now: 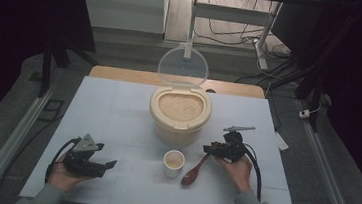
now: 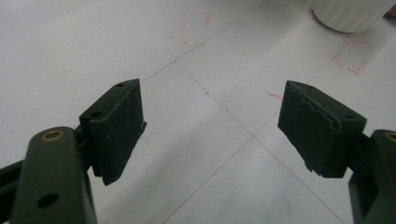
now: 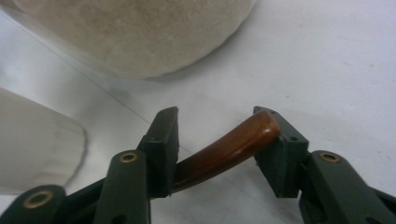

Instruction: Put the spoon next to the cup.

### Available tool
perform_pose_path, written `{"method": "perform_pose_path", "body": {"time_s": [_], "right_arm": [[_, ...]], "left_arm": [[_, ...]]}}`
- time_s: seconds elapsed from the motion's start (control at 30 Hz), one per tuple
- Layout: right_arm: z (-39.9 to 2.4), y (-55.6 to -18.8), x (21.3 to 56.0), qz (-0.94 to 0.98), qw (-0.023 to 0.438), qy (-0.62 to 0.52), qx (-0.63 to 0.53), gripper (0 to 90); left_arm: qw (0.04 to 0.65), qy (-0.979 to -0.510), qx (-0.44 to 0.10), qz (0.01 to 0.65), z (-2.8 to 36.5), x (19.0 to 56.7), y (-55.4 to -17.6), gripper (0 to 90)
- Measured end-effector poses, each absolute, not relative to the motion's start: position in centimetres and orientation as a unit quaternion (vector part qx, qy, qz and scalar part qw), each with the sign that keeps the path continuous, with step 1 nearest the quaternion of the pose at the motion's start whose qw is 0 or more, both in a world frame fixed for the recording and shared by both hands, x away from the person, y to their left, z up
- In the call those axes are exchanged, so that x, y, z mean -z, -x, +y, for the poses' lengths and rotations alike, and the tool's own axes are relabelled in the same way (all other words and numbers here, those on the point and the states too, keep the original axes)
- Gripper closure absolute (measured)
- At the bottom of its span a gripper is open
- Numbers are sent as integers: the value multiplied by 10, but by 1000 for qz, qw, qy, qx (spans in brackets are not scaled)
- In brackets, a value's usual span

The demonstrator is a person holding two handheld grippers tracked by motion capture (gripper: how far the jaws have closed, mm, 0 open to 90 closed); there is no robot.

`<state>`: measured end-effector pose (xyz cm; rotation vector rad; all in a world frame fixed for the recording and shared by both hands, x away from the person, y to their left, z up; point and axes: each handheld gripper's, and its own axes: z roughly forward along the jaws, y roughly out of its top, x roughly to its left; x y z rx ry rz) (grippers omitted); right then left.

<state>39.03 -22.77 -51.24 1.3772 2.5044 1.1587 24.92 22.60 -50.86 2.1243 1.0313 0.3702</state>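
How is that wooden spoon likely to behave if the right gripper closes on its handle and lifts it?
The wooden spoon looks rigid, so it should lift without bending. Its glossy, rounded handle may slip or twist between the right gripper's flat pads. With the bowl at the far end, it probably droops bowl-down.

A cup [image 1: 173, 163] sits before the rice container [image 1: 180, 113], a spoon [image 1: 194, 171] to its right.

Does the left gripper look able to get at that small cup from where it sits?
Probably yes. The left gripper is open and points toward the cup, with bare table between them; the spoon lies beyond the cup.
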Motion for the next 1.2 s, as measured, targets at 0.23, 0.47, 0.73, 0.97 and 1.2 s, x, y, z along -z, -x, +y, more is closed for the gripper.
{"method": "perform_pose_path", "body": {"time_s": [0.23, 0.47, 0.73, 0.97, 1.2], "right_arm": [[-230, -392, 514, 811, 50, -452, -369, 436], [-237, -392, 509, 799, 73, -458, -382, 388], [-251, -377, 497, 797, 77, -431, -416, 405], [-267, -349, 490, 802, 80, -393, -442, 409], [-284, -328, 492, 808, 78, -370, -453, 408]], "left_arm": [[366, -827, -144, 400, 226, 509, -249, 219], [366, -827, -145, 401, 226, 508, -249, 220], [368, -826, -145, 402, 227, 508, -248, 219], [369, -825, -145, 403, 227, 508, -248, 219], [371, -823, -146, 404, 228, 508, -247, 219]]}}
